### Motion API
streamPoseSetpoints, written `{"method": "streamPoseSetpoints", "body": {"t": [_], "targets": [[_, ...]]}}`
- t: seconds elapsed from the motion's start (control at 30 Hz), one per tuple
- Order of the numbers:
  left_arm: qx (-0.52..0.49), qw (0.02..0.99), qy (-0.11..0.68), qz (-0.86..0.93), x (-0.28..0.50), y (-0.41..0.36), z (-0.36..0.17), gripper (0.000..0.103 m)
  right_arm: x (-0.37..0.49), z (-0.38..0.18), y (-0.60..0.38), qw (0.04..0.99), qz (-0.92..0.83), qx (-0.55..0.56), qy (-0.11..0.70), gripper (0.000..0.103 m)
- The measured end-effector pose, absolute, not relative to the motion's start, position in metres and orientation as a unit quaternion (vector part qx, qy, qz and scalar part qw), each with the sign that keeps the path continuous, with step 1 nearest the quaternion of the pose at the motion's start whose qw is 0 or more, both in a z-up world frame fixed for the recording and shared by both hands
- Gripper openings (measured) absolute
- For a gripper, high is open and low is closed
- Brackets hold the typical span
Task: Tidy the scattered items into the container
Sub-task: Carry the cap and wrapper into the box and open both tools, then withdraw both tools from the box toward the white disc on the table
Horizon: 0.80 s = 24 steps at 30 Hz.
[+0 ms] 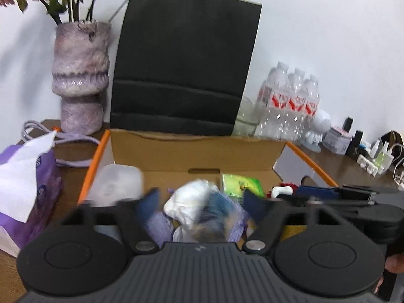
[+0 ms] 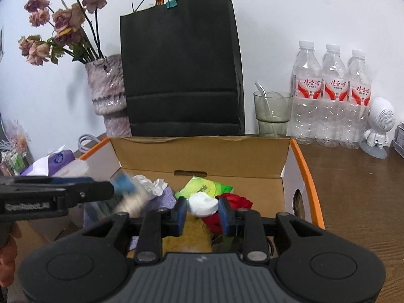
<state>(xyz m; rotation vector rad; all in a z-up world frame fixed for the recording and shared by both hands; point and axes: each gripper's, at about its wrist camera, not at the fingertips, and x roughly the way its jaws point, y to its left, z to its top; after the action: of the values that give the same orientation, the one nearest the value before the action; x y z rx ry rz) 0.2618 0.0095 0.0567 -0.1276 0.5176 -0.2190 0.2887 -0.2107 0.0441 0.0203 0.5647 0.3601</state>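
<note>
- Fingers point(image 1: 151, 202) of the left gripper point(image 1: 202, 202) stand wide apart over the cardboard box point(image 1: 202, 149), pressing on nothing; a blurred blue and white item point(image 1: 217, 212) lies between and below them, its long axis unclear.
- Right gripper point(image 2: 202, 212) is partly open, its blue pads point(image 2: 181, 212) flanking a small white object point(image 2: 203, 204); whether they touch it cannot be told.
- White object lies broadside across the gap, inside the box beside a red item point(image 2: 234, 202) and a green packet point(image 2: 204, 188).
</note>
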Motion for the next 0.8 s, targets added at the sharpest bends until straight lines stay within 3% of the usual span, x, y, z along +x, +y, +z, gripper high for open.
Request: {"method": "streamPoseSetpoints", "body": {"t": [0.03, 0.07, 0.1, 0.8], "targets": [[-0.063, 0.959, 0.252, -0.109, 0.261, 0.009, 0.059, 0.102, 0.288, 0.045, -0.21, 0.944, 0.175, 0.007, 0.279, 0.069], [-0.063, 0.961, 0.247, -0.106, 0.26, 0.009, 0.061, 0.103, 0.286, 0.047, -0.209, 0.945, 0.173, 0.003, 0.278, 0.098], [-0.061, 0.964, 0.239, -0.103, 0.258, 0.008, 0.062, 0.103, 0.284, 0.049, -0.207, 0.946, 0.17, -0.003, 0.275, 0.103], [-0.077, 0.959, 0.25, -0.105, 0.251, 0.009, 0.069, 0.103, 0.269, 0.065, -0.208, 0.95, 0.144, -0.025, 0.277, 0.103]]}}
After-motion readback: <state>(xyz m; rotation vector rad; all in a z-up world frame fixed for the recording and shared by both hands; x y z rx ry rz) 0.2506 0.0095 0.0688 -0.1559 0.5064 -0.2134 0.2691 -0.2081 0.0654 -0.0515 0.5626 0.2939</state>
